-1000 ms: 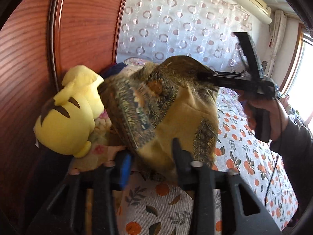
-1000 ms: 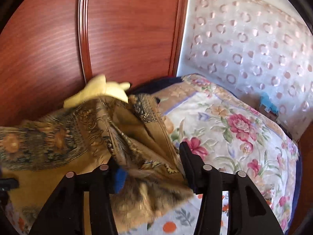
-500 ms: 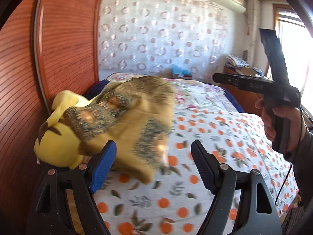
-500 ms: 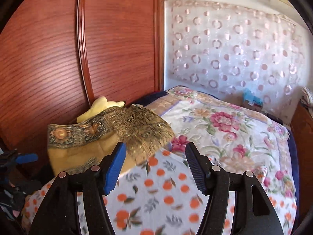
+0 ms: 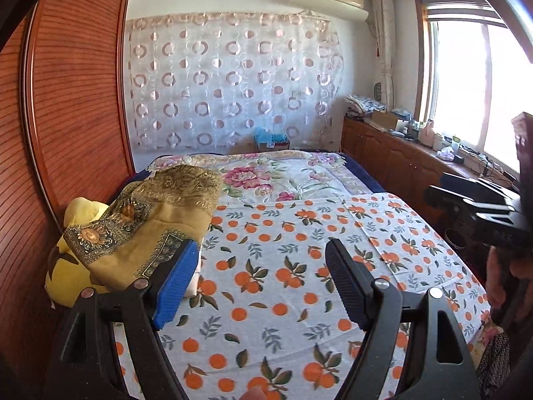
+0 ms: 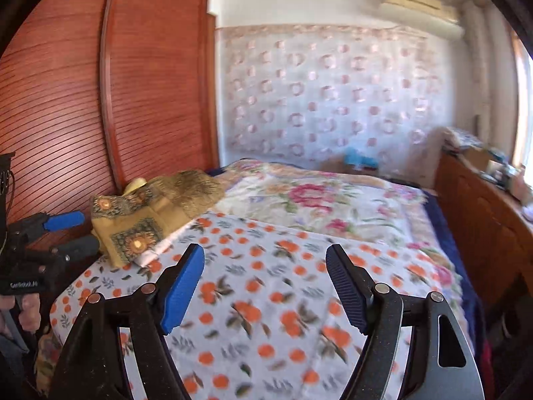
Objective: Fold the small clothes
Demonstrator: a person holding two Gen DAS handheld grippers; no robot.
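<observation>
A folded mustard garment with dark patterned borders (image 5: 150, 223) lies at the bed's left side, draped over a yellow plush toy (image 5: 70, 276). A white cloth edge (image 6: 160, 250) shows under it. My left gripper (image 5: 263, 246) is open over the orange-print sheet, just right of the garment, with nothing between its fingers. My right gripper (image 6: 266, 250) is farther back over the sheet, its jaws opening and empty. In the right wrist view the garment (image 6: 150, 213) sits ahead to the left, with the left gripper (image 6: 71, 233) beside it. The right gripper's dark body (image 5: 483, 210) shows at the left wrist view's right edge.
The bed has an orange-print sheet (image 5: 283, 283) and a floral quilt (image 5: 266, 176) at its far end. A red wooden panel wall (image 5: 66, 100) runs along the left. A low wooden cabinet (image 5: 399, 160) with clutter stands under the window on the right.
Both grippers let go of the garment and drew back from it, jaws wider. The garment dropped onto the plush toy and now lies still.
</observation>
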